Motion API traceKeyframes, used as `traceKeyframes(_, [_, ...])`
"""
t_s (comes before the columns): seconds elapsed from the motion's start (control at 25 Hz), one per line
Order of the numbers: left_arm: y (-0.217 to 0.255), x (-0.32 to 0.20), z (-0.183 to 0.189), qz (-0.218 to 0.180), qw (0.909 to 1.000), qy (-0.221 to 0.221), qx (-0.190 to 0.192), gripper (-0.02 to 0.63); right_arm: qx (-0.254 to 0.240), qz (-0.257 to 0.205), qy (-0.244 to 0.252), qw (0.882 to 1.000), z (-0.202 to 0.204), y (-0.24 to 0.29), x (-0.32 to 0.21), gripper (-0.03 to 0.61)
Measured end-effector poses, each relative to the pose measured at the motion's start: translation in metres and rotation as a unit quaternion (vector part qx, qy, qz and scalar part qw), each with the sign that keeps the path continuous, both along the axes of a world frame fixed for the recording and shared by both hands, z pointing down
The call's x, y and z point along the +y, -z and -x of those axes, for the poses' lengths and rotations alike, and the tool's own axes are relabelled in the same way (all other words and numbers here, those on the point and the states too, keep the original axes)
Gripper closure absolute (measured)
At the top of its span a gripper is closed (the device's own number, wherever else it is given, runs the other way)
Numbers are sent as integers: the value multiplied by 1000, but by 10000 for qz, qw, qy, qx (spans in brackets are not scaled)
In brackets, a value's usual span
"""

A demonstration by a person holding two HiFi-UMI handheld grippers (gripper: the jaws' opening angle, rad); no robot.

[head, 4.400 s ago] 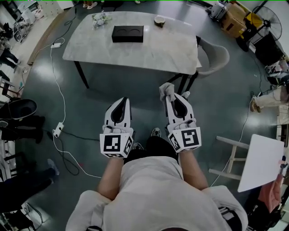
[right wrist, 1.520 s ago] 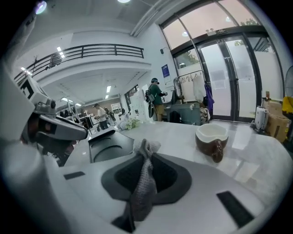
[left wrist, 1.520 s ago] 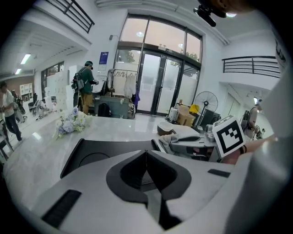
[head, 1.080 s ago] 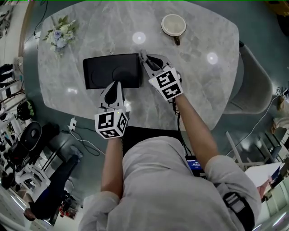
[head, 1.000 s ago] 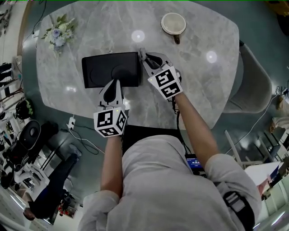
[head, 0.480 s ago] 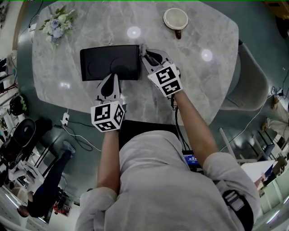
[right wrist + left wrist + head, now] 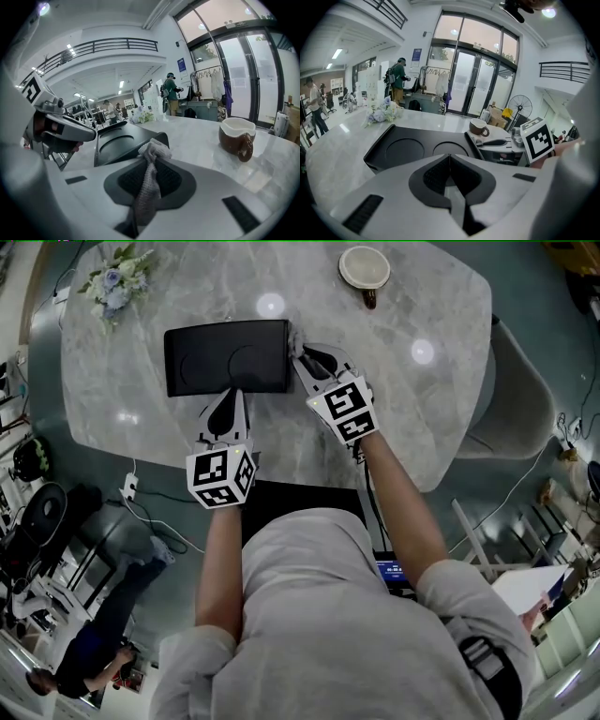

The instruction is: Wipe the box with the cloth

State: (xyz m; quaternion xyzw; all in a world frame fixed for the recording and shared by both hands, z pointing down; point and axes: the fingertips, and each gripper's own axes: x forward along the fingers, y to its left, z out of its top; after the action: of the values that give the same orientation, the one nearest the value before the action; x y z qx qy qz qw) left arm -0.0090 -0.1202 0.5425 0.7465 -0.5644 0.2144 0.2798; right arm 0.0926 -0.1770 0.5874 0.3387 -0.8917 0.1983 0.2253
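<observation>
Shifted slightly, right gripper [image 7: 300,349] holds cloth [image 7: 150,157] at right end of box [image 7: 225,357].

No word, number or brand name can be read anywhere in these views. The cube [image 7: 220,476] on the left gripper [image 7: 229,393] and the cube [image 7: 342,409] on the right gripper [image 7: 298,351] bear only black-and-white square marker patterns, with no letters or digits. A blue sign [image 7: 416,54] on the wall beside the glass doors is too small to read.
</observation>
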Motion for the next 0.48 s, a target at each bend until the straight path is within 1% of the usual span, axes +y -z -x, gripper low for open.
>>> traceKeyframes(0.48, [1,25,9,-89,9999,-55,88,591,108,-55,-70,9999,1,-1,36,522])
